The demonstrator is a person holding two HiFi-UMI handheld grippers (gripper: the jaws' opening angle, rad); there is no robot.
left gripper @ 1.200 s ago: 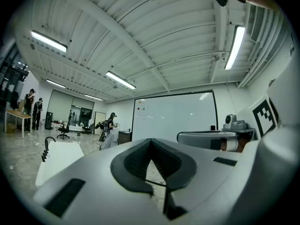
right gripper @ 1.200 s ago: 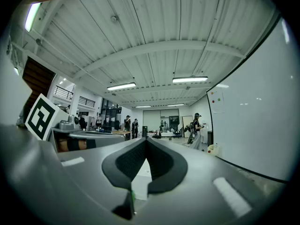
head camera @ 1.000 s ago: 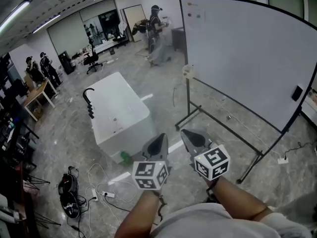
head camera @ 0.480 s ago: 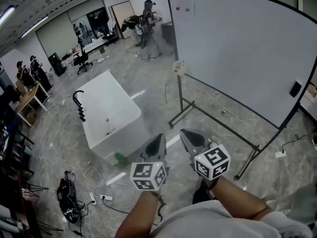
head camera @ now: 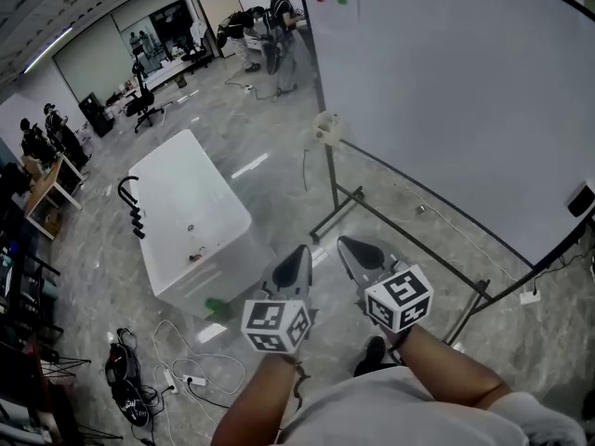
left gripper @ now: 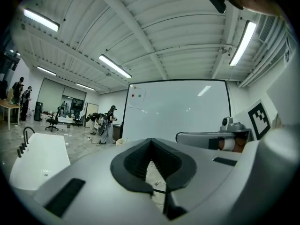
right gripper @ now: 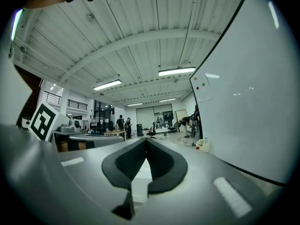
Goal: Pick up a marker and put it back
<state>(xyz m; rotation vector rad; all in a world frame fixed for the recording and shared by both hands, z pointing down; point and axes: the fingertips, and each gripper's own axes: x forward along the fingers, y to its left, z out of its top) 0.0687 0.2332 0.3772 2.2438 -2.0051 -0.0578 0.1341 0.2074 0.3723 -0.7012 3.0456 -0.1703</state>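
Saw big whiteboard (head camera: 446, 91) on black stand at right. Saw white tub (head camera: 191, 216) on floor at left, well apart from stand. Spotted left gripper (head camera: 299, 253) and right gripper (head camera: 350, 246) side by side, low centre, held level. Found both sets of jaws closed tip to tip, nothing gripped. Noted small whitish holder (head camera: 325, 128) at board's left edge. Could not make out marker; too small.

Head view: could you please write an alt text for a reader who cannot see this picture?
From above, a person holds the left gripper and the right gripper side by side, fingers shut and empty, near a large whiteboard on a metal stand. A white bathtub stands on the grey floor at the left, with people far behind.
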